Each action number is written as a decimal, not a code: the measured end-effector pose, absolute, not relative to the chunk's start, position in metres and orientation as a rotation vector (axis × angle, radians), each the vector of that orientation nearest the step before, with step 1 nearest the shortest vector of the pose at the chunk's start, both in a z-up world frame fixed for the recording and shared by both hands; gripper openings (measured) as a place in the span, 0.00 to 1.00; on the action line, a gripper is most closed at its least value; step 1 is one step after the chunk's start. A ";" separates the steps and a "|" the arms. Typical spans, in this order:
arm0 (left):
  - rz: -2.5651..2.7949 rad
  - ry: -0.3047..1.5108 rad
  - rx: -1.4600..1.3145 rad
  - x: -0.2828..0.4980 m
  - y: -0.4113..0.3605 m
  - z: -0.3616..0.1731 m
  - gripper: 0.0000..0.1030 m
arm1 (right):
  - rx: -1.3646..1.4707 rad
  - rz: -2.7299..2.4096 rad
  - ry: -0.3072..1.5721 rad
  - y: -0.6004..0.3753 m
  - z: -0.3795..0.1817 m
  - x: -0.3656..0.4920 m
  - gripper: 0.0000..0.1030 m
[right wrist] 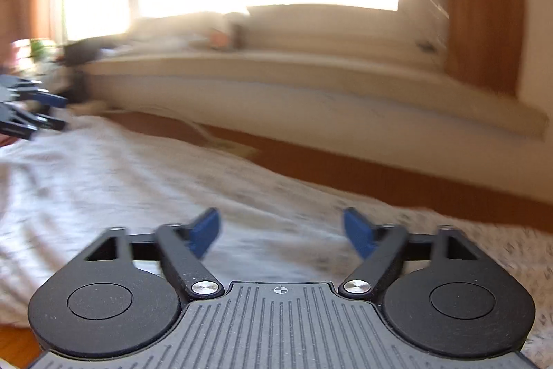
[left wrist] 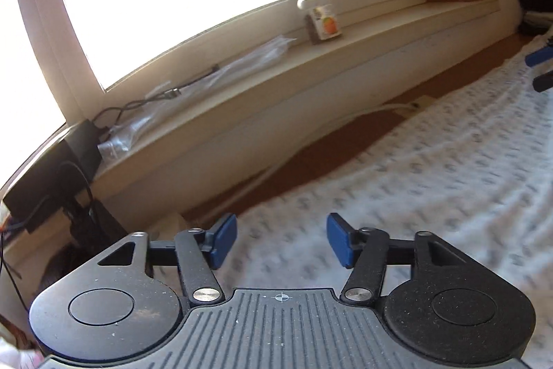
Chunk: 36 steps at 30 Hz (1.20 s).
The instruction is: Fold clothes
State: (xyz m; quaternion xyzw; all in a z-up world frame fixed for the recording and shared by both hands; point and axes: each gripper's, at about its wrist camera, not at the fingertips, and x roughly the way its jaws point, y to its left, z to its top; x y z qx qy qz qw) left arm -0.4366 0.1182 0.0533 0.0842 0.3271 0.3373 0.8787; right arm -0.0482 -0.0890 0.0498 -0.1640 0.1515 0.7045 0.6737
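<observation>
A white garment with a small grey print [left wrist: 432, 168] lies spread over a brown table, and it also fills the lower half of the right wrist view [right wrist: 138, 182]. My left gripper [left wrist: 281, 239] hovers just above its near left part, open, with nothing between the blue pads. My right gripper [right wrist: 281, 232] is open too, low over the cloth and empty. Each gripper shows in the other's view: the right one at the far right edge [left wrist: 541, 68], the left one at the far left edge [right wrist: 52, 111]. Both views are motion-blurred.
Behind the brown table [left wrist: 331, 147] runs a cream window sill [left wrist: 380, 33] under a bright window. On it stand a clear jar with an orange label [left wrist: 319, 12], plastic wrapping [left wrist: 207, 82] and cables. A black box [left wrist: 52, 175] sits at the left.
</observation>
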 end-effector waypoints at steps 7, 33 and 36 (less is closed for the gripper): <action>0.777 0.725 0.202 -0.464 0.117 0.040 0.66 | -0.541 1.786 0.155 -0.112 0.060 -0.141 0.89; 0.435 0.551 0.085 -0.438 -0.078 0.060 0.02 | -0.587 1.867 0.366 -0.167 0.038 -0.181 0.28; 0.393 0.581 0.087 -0.428 -0.093 0.050 0.10 | -0.561 1.869 0.372 -0.170 0.034 -0.182 0.28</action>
